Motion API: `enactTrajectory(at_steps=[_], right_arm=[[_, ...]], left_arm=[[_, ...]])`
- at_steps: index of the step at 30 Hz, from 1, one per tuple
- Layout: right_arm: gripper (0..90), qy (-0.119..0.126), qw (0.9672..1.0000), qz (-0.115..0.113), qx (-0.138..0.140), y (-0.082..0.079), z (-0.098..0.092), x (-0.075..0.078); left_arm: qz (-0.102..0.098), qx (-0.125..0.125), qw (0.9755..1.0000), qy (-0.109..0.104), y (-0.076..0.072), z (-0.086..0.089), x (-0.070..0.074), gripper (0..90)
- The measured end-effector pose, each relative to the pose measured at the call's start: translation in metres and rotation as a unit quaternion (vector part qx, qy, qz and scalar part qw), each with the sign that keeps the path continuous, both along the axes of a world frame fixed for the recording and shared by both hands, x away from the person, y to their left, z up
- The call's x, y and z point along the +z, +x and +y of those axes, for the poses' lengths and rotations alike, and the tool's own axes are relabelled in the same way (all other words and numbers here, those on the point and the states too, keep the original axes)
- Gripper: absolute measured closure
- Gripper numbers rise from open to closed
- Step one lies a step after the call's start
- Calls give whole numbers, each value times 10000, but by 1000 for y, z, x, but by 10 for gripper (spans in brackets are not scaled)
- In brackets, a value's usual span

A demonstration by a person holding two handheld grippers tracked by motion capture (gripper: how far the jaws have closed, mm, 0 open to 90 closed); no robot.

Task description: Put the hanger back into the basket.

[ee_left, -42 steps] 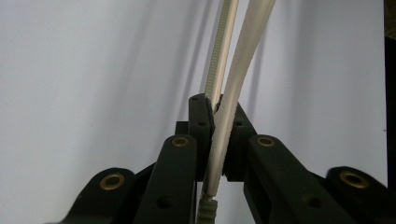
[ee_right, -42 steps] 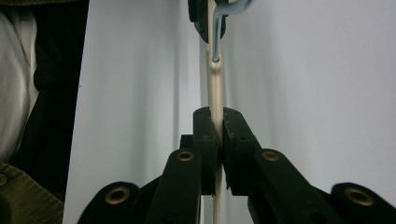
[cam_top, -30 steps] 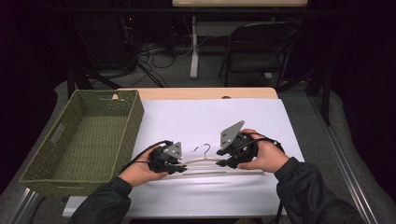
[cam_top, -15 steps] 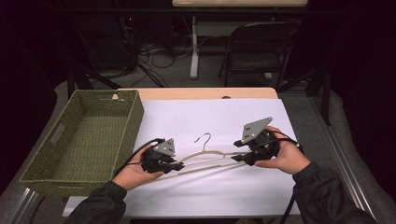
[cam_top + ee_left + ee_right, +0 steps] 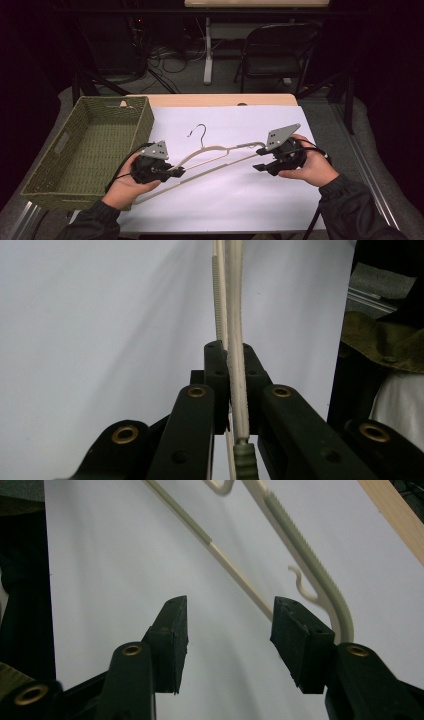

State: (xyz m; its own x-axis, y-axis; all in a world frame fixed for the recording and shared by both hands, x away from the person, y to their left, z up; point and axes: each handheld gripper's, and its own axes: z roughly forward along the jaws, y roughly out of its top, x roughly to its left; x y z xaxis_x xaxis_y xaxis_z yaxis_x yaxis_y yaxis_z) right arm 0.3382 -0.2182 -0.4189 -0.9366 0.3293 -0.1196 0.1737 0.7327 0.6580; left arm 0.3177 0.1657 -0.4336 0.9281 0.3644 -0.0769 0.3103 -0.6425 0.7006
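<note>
High view has a cream hanger (image 5: 215, 157) slanting across the white table (image 5: 225, 200), near its front edge, with the left gripper (image 5: 172, 172) on its lower left arm, the right gripper (image 5: 260, 159) just off its right end, and a green woven basket (image 5: 75, 150) at the table's left edge. Left gripper view: the jaws are clamped tight on the hanger's (image 5: 235, 340) arm. Right gripper view: the jaws sit wide apart holding nothing, hanger's (image 5: 305, 550) curved end just beside the right-hand jaw.
</note>
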Motion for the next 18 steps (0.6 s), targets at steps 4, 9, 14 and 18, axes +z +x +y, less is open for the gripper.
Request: enactTrajectory(at_steps=[4,9,14,18], right_arm=[[485,18,10000,14,-91,-1,-5,-1],[485,-2,9999,33,-145,-2,-11,-1],[485,-38,9997,81,-206,-3,-16,-4],[485,55,9996,56,-270,-3,-19,-7]], left_arm=[[-60,186,9998,-16,-5,10,13,869],[-161,335,9993,-34,-9,21,26,869],[-296,607,9977,-71,-10,39,43,868],[-372,781,9962,-129,-8,54,55,868]])
